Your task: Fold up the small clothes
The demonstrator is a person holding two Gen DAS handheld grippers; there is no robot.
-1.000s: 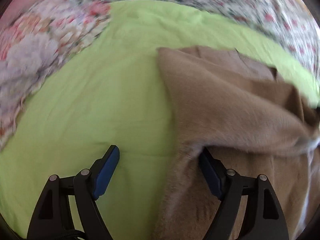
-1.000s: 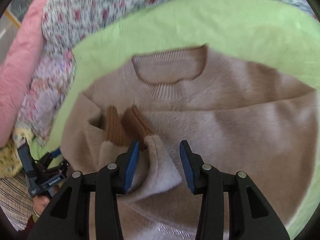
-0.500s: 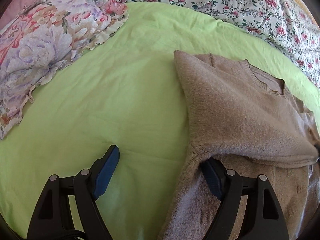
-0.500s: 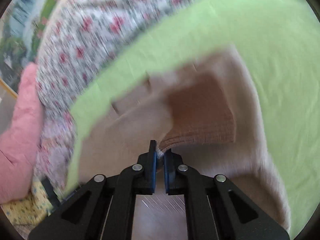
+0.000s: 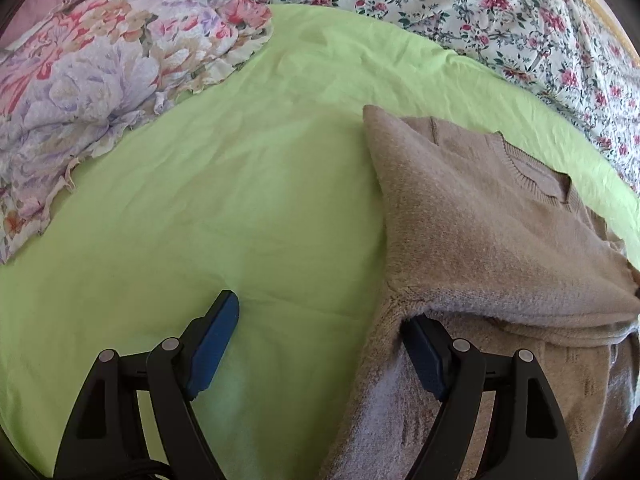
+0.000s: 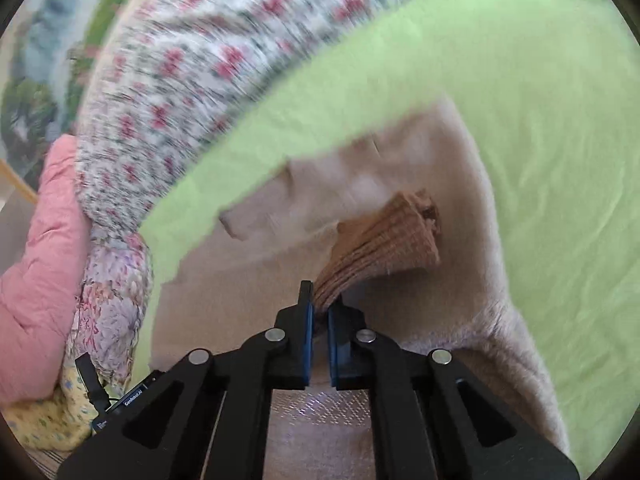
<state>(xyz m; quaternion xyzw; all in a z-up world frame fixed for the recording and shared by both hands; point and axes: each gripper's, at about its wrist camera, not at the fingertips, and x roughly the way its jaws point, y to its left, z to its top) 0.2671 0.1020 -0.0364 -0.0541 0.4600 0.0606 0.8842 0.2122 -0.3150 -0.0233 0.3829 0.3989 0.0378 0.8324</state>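
A small beige knit sweater (image 5: 472,216) lies on a lime-green sheet (image 5: 240,200), its near side folded over and its ribbed neckline toward the far right. My left gripper (image 5: 324,340) stands open at the sweater's left edge; its right finger (image 5: 424,356) is tucked under the folded flap, its left finger (image 5: 212,340) rests over bare sheet. In the right wrist view my right gripper (image 6: 319,312) is shut on the darker brown ribbed sleeve cuff (image 6: 384,248), held up above the sweater's body (image 6: 460,200). That view is motion-blurred.
A pale floral pillow (image 5: 92,76) lies at the far left and a rose-print bedspread (image 5: 480,12) runs along the back. A pink quilt (image 6: 40,248) and a yellow patterned cloth (image 6: 48,416) lie left in the right wrist view. Green sheet spreads right of the sweater.
My right gripper closed on the brown cuff and carried it across and up over the sweater, rolling as it went. My left gripper stayed in place, open.
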